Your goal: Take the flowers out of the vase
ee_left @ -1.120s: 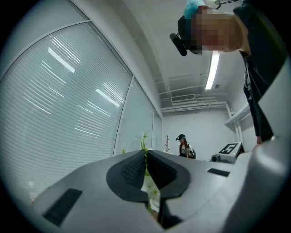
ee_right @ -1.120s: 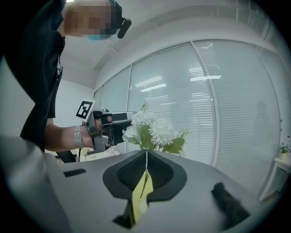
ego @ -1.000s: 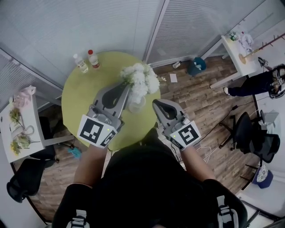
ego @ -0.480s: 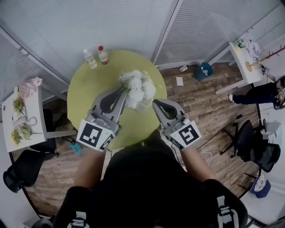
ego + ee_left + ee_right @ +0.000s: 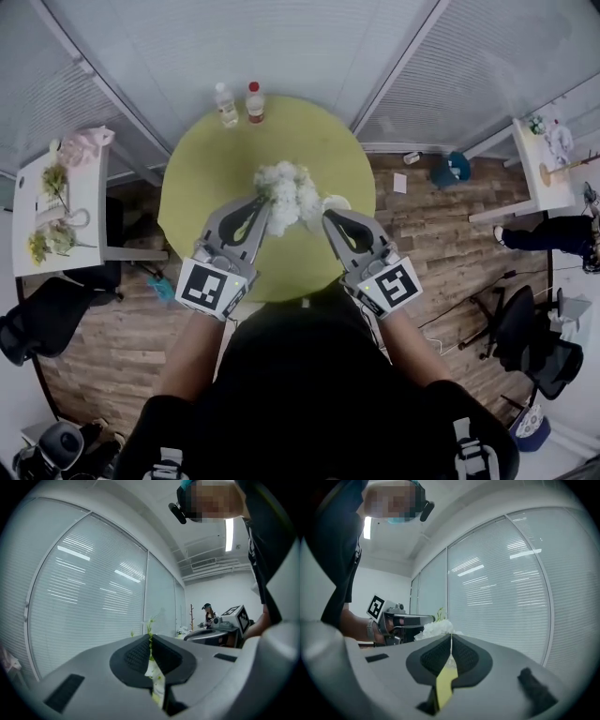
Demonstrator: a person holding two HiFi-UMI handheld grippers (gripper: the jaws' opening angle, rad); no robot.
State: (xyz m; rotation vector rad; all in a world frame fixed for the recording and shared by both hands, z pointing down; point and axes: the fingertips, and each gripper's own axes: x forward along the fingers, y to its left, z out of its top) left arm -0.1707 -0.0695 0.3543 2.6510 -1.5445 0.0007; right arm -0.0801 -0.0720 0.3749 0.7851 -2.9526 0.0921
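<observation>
Flowers [image 5: 286,192]: white bunch over the green table [image 5: 211,169], with the stems clamped in the left gripper [image 5: 265,202]. A second ago we saw the blooms standing directly over the vase [image 5: 335,202]. Now its rim shows bare just beside them, so we judge the stems out, or nearly so. Right gripper [image 5: 327,217]: clenched, apparently on the vase's wall. Both grippers are held about level, side by side, tips towards the table's middle.

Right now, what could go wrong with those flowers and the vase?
The left tongs pinch only a thin stem of the flowers; the big bunch could slip or snap off. The vase seems held just by its rim in the right tongs, so it might tilt or slip.
</observation>
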